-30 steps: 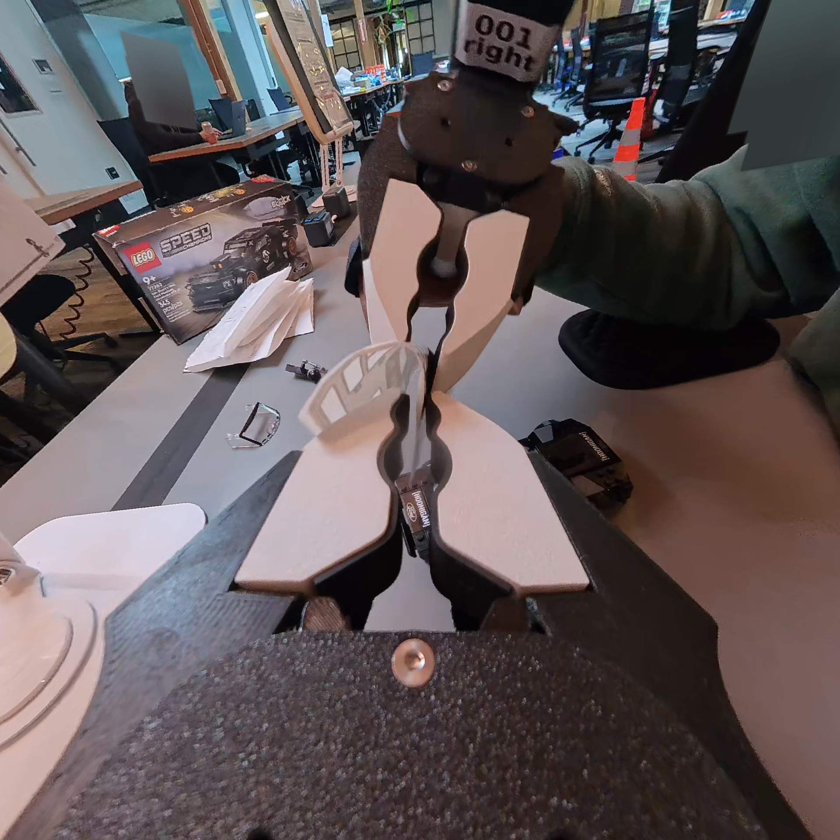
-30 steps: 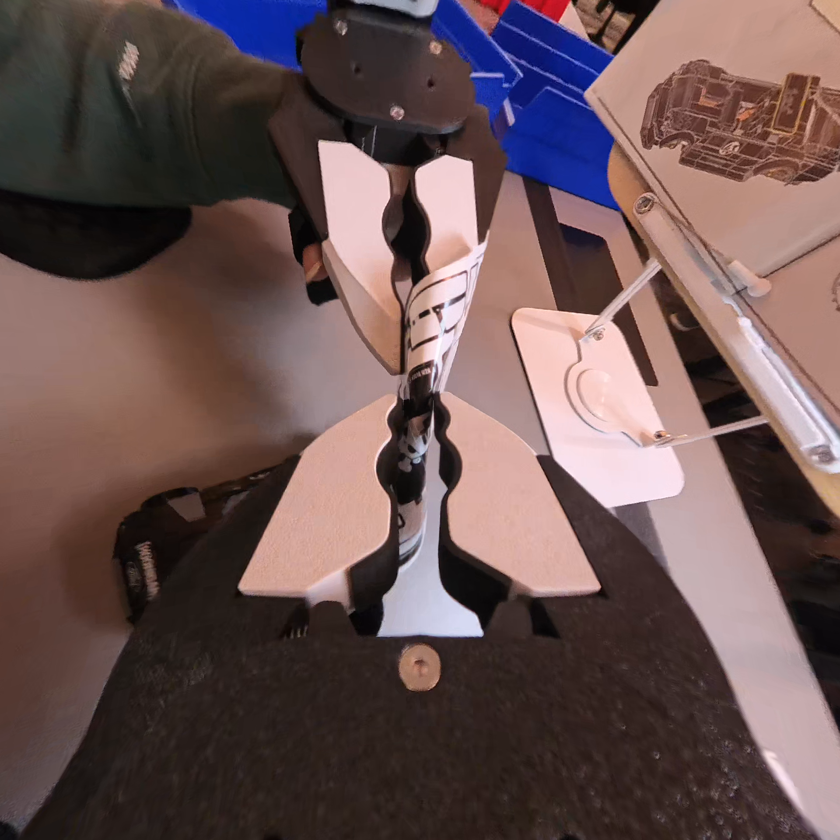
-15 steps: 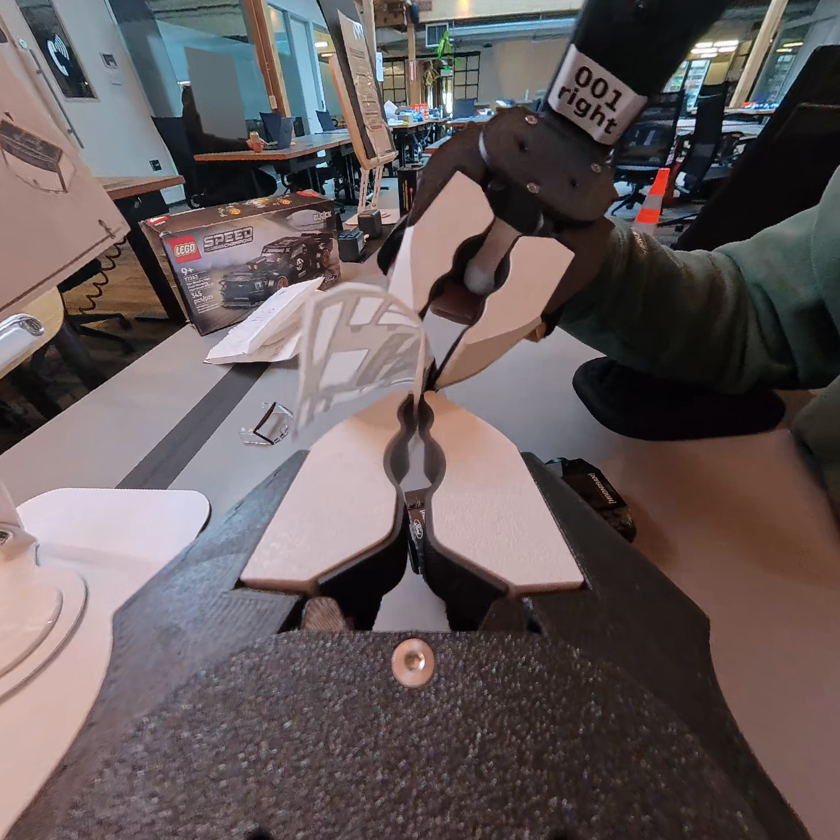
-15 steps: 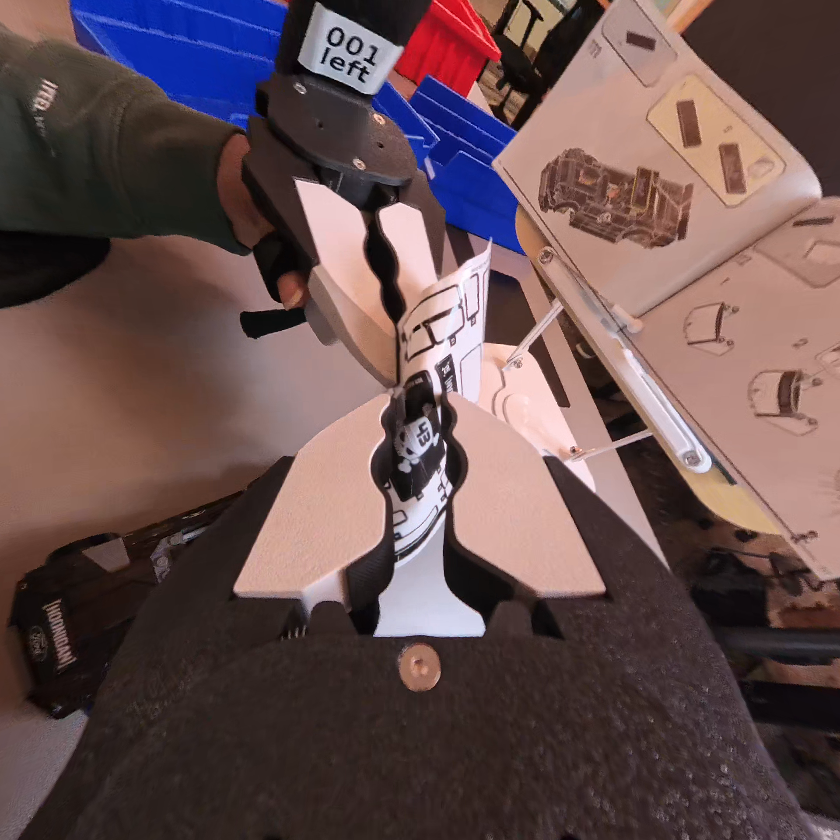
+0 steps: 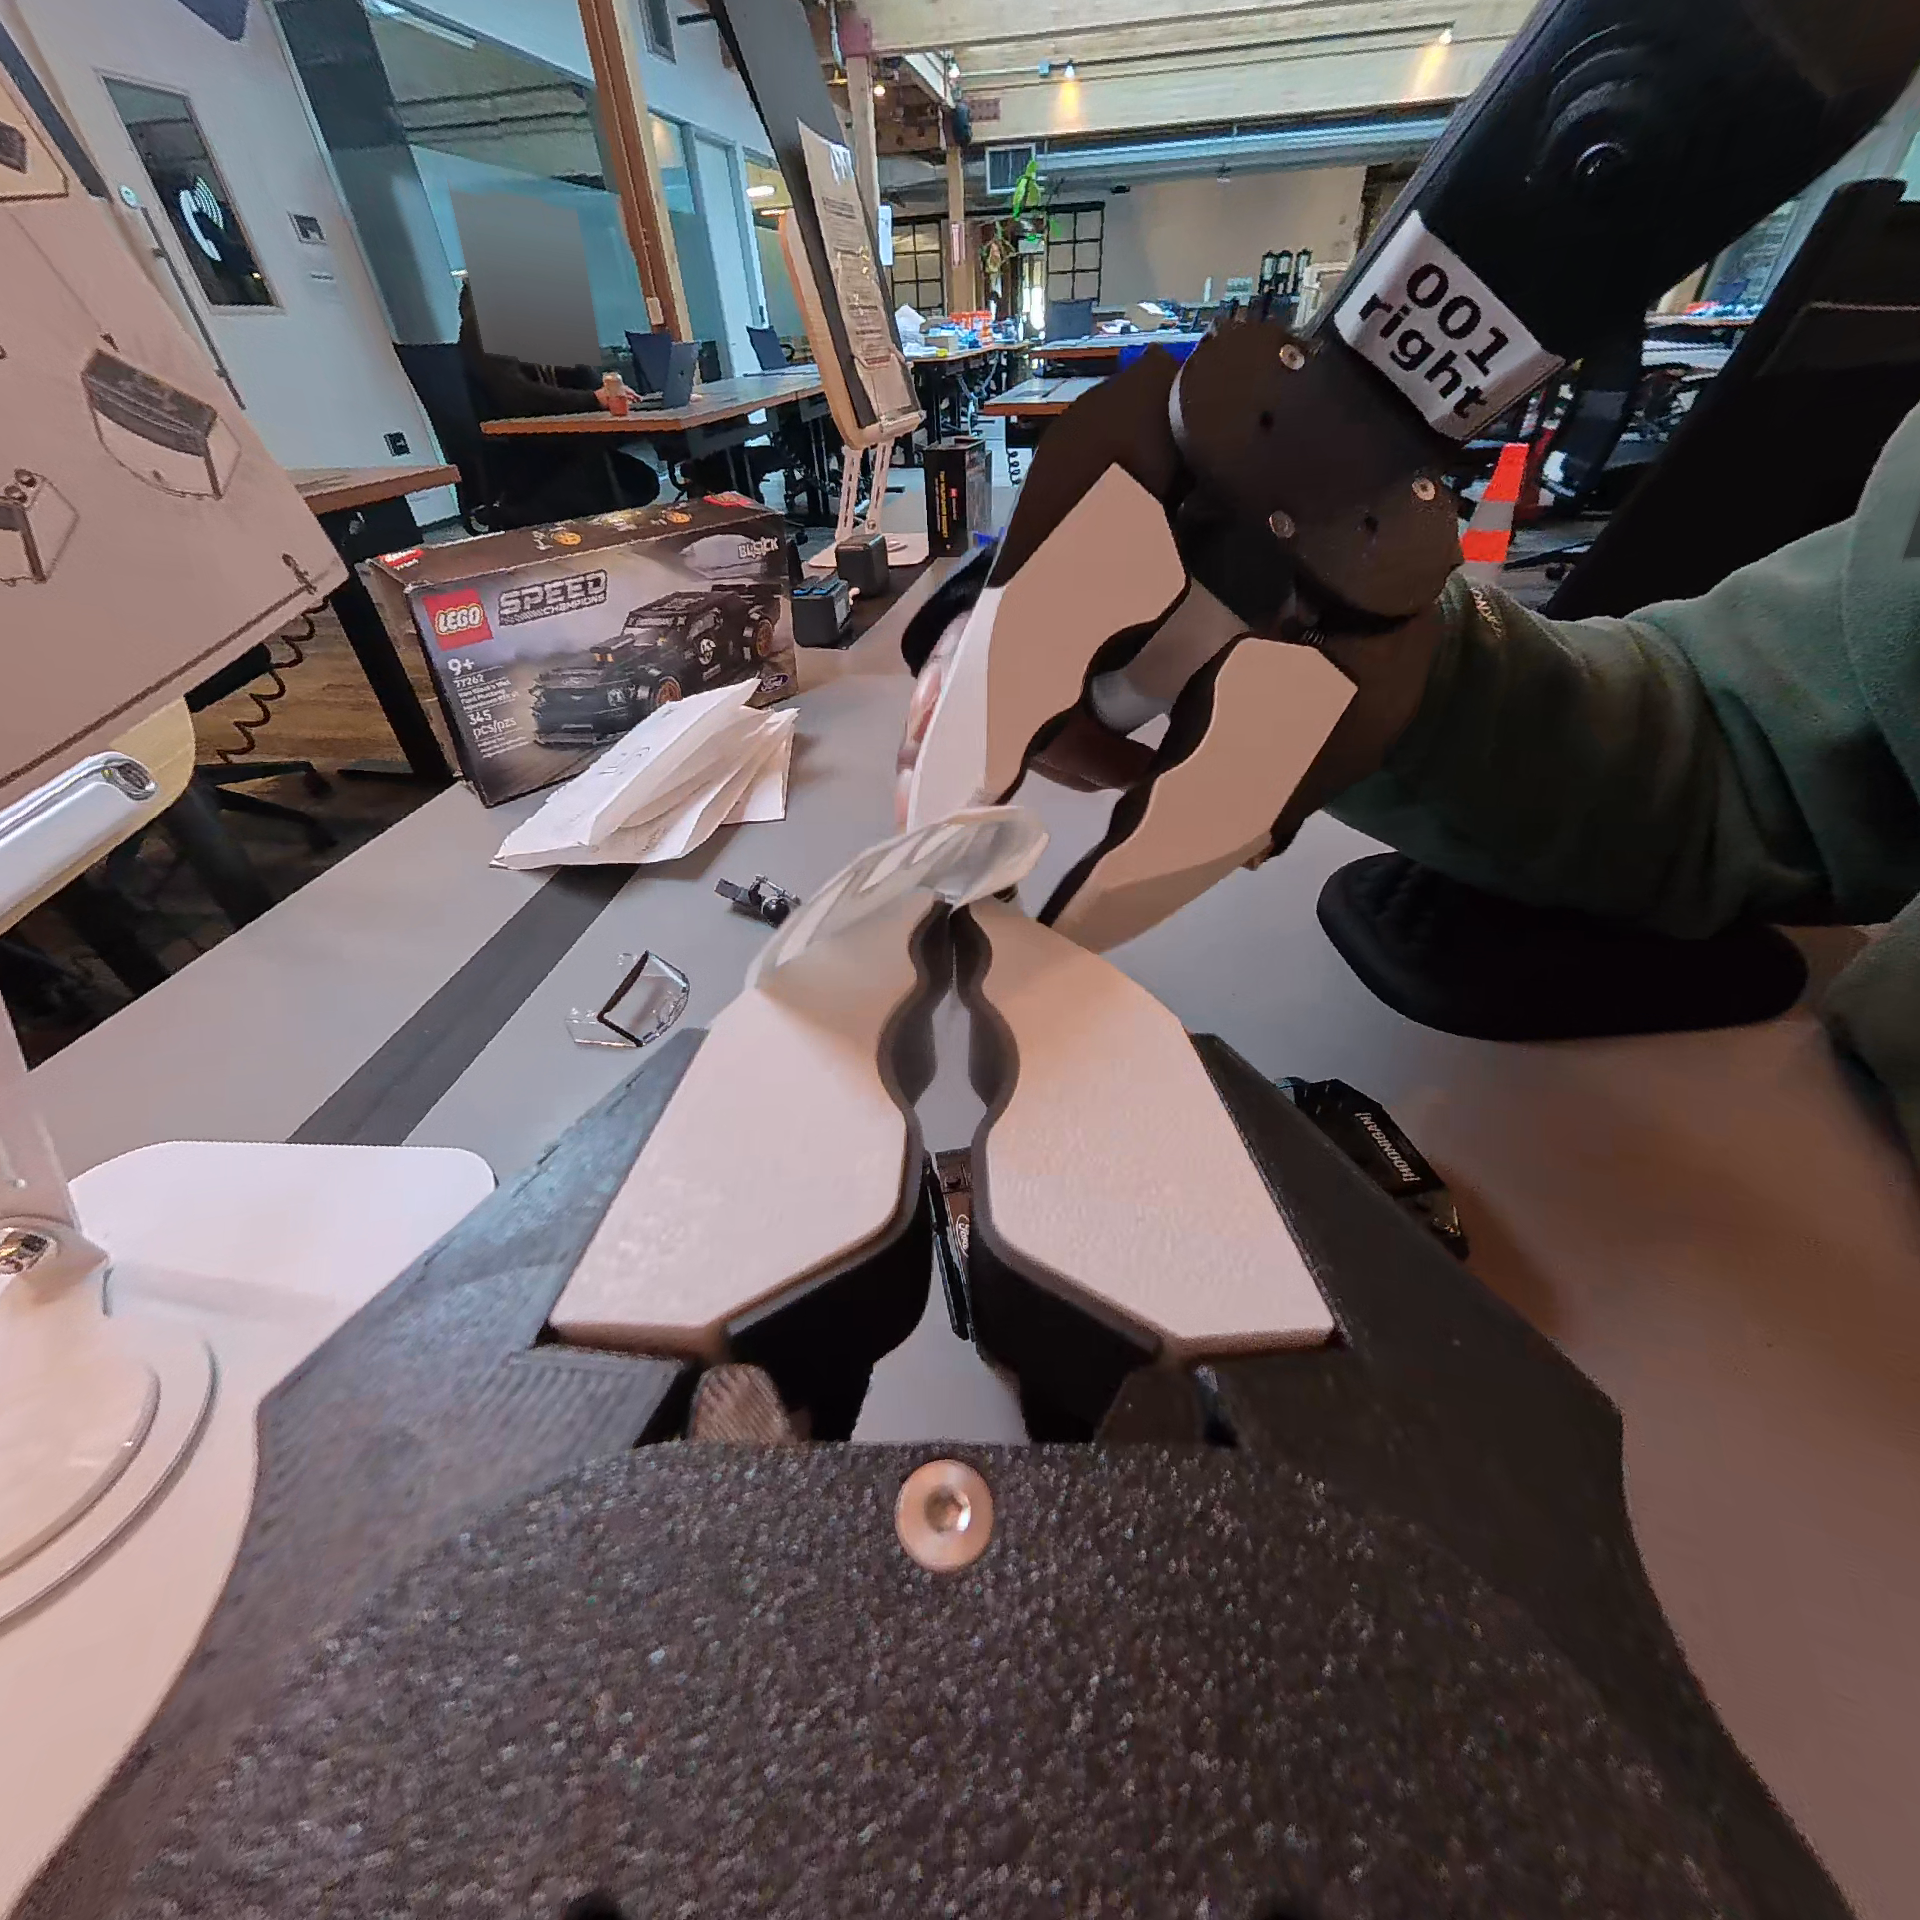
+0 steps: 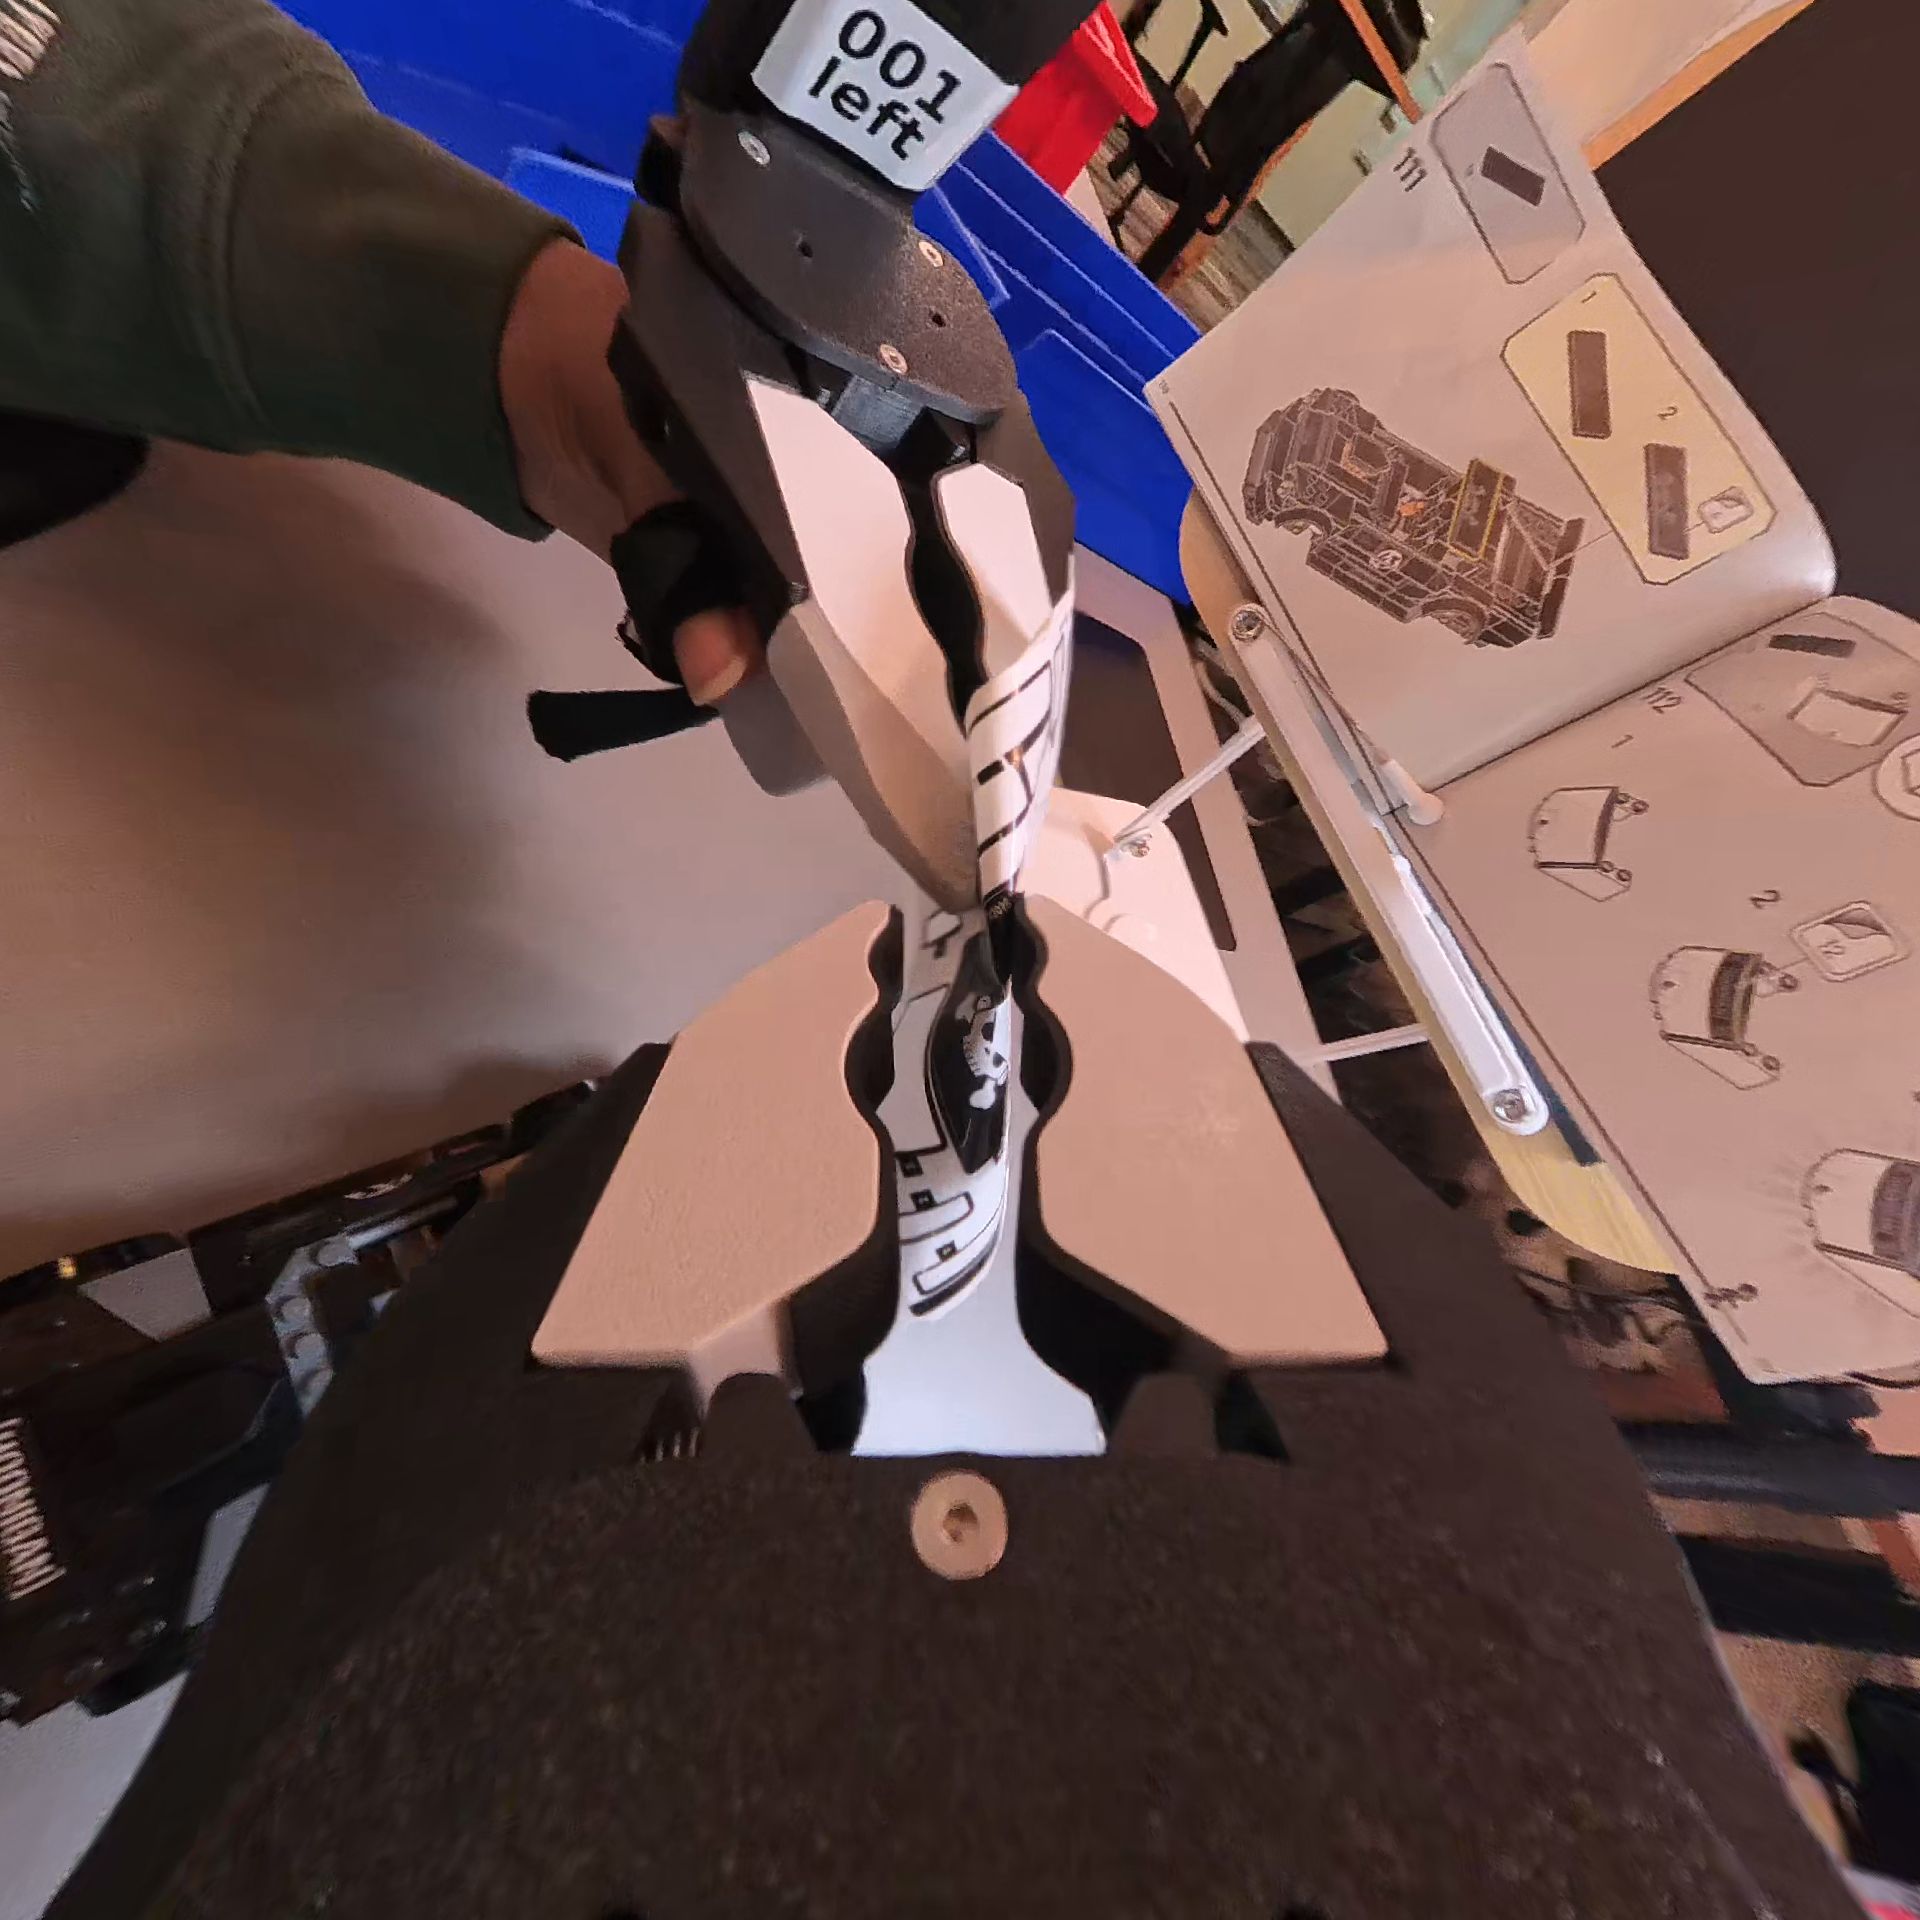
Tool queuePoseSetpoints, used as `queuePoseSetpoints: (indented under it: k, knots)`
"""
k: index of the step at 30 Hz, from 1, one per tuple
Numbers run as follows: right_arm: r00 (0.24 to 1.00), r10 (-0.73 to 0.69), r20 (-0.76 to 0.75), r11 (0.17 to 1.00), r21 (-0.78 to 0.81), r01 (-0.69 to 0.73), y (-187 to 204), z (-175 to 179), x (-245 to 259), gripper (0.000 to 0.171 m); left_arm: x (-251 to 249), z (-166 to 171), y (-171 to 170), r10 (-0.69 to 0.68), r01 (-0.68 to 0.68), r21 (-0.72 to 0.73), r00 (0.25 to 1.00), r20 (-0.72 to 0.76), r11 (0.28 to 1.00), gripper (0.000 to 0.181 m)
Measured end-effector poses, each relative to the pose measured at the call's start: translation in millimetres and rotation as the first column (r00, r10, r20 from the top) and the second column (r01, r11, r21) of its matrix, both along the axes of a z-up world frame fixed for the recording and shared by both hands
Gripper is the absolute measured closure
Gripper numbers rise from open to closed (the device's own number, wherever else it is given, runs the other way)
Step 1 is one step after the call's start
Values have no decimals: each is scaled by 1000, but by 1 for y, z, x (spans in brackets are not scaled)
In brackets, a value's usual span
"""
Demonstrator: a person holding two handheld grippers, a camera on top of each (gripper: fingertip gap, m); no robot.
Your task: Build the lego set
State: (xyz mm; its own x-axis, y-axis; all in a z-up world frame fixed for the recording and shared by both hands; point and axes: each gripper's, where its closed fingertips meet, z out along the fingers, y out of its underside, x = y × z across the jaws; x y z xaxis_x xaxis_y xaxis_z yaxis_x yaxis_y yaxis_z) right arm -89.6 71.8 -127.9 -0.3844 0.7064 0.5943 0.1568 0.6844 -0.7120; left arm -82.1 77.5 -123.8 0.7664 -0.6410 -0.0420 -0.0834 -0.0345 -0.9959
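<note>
Since a second ago both grippers have lifted. One set box now shows beyond the fingers. The left gripper stays clenched on the one sticker sheet, between both tips. The right gripper has loosened: sheet between parted fingers, grip unclear.
</note>
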Motion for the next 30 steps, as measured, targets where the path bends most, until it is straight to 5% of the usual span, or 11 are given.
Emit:
queuePoseSetpoints:
  k: [17,30]
  knots:
    - [990,8,138,997,-81,3,0,-23,0,135,7,0,-3,-36,36,5,999,12,999,181]
    - [993,54,106,969,-244,-27,3,-4,7,134,-1,3,-3,-11,11,11,1000,6,1000,181]
